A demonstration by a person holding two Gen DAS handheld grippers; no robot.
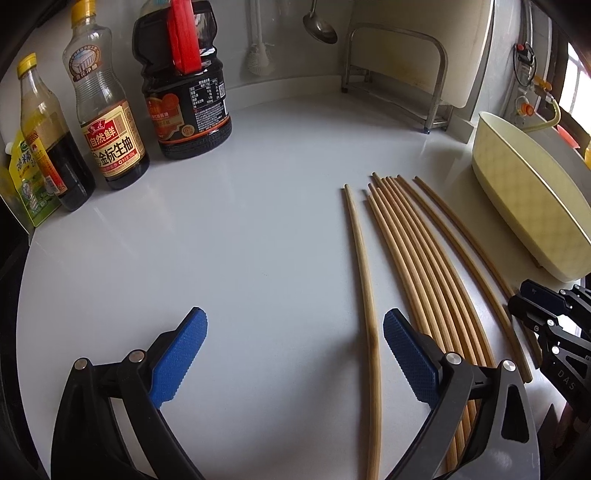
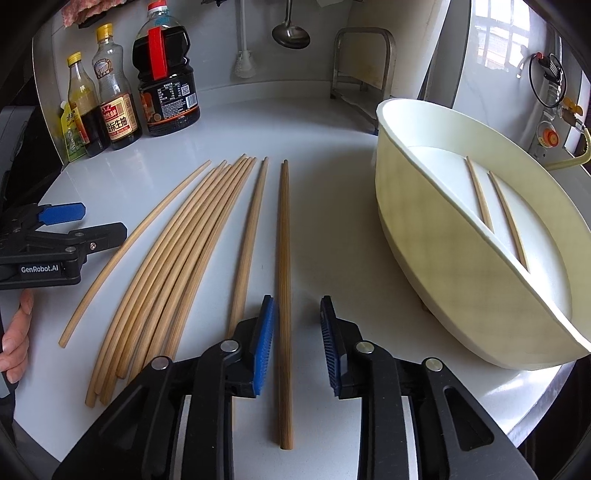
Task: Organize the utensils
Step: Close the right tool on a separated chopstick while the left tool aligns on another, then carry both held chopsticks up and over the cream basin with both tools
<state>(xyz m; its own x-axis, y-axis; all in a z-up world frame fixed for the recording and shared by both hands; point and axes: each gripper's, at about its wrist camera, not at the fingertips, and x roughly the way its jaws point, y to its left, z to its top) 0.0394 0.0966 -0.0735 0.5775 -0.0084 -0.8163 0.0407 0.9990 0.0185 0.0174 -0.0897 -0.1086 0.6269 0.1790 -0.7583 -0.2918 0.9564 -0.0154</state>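
On white counter, right gripper [image 2: 297, 345] jaws parted astride one chopstick [image 2: 284, 258], left gripper [image 1: 295, 365] jaws wide, empty.

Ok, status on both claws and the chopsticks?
Right claw open, one chopstick lying between pads, ungripped. Left claw open, empty. Two chopsticks in tray. Path clear.

On the counter, left of centre, lies a tight bunch of chopsticks [image 2: 184, 251], about seven, though they are packed too close to count for sure. Three single chopsticks [image 2: 284, 258] lie loose beside it, one to its left and two to its right. One cream tray [image 2: 424, 229] sits at the right with two more chopsticks [image 2: 480, 195] inside. At the upper left stand three sauce bottles [image 2: 114, 99] and one green pouch [image 2: 70, 136]. Along the top are one ladle [image 2: 290, 33], one brush [image 2: 243, 62] and one metal rack [image 2: 362, 55].
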